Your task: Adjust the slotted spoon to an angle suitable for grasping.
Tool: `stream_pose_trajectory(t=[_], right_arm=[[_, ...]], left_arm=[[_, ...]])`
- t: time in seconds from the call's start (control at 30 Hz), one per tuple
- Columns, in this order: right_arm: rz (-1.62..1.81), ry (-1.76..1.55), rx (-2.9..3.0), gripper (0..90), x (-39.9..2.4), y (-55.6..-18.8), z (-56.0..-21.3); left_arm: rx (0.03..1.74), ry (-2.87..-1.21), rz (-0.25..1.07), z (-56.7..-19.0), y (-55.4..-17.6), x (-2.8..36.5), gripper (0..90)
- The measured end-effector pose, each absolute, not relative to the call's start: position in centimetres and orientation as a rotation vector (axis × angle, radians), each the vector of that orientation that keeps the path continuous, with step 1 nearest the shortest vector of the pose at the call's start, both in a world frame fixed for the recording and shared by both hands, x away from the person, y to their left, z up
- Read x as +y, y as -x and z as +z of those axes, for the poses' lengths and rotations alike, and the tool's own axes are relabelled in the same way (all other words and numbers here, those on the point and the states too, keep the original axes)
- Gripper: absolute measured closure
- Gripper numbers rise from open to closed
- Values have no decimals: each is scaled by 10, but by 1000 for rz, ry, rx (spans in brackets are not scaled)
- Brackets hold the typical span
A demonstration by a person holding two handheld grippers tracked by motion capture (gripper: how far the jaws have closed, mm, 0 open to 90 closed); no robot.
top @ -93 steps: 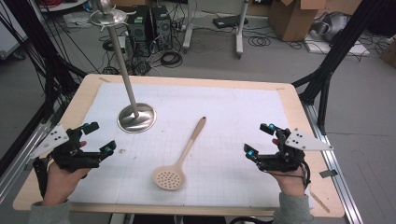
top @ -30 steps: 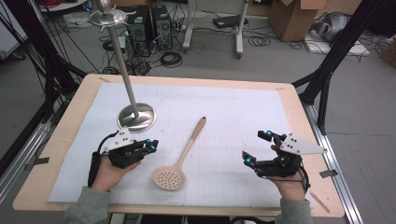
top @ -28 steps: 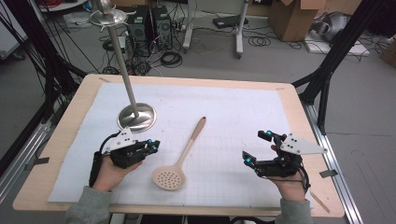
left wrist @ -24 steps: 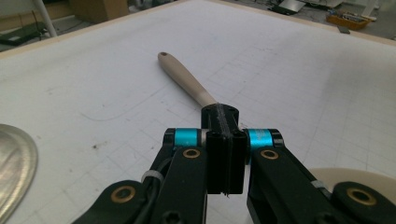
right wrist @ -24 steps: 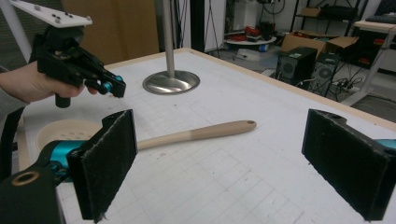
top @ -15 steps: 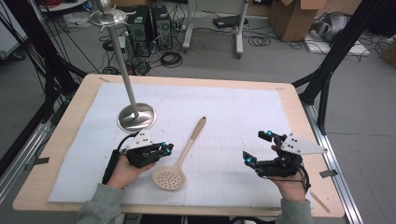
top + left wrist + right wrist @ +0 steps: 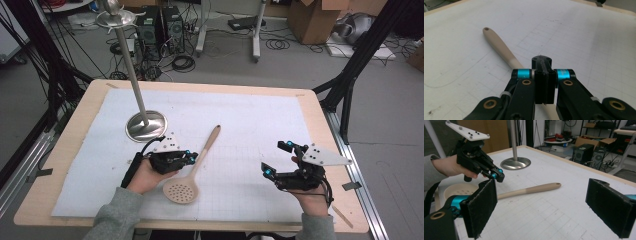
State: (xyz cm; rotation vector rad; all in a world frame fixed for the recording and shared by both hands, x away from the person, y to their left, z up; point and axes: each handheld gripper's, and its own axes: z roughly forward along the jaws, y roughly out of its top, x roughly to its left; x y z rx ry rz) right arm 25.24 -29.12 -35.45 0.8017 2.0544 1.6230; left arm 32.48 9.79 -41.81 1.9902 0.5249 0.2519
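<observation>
Here the pale wooden skimmer spoon (image 7: 194, 169) lies flat on the white gridded paper sheet (image 7: 250, 125), its round perforated bowl toward the person and its slim handle, pierced by a small hole at the tip, slanting away. The left gripper (image 7: 191, 156) hovers just over the handle's middle, its black jaws pressed together on nothing. The right gripper (image 7: 278, 159) sits well apart, its felt-textured pads spread wide. A polished metal stand (image 7: 146, 125) with a round dished base rises beside the spoon.
</observation>
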Motion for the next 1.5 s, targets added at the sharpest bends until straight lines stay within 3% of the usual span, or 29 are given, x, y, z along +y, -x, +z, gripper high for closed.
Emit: stream_pose_trajectory(t=[1.5], right_arm=[[1631,-816,2042,94,-297,-251,-357]], left_arm=[[454,-2229,186,-444,-331,69,897]])
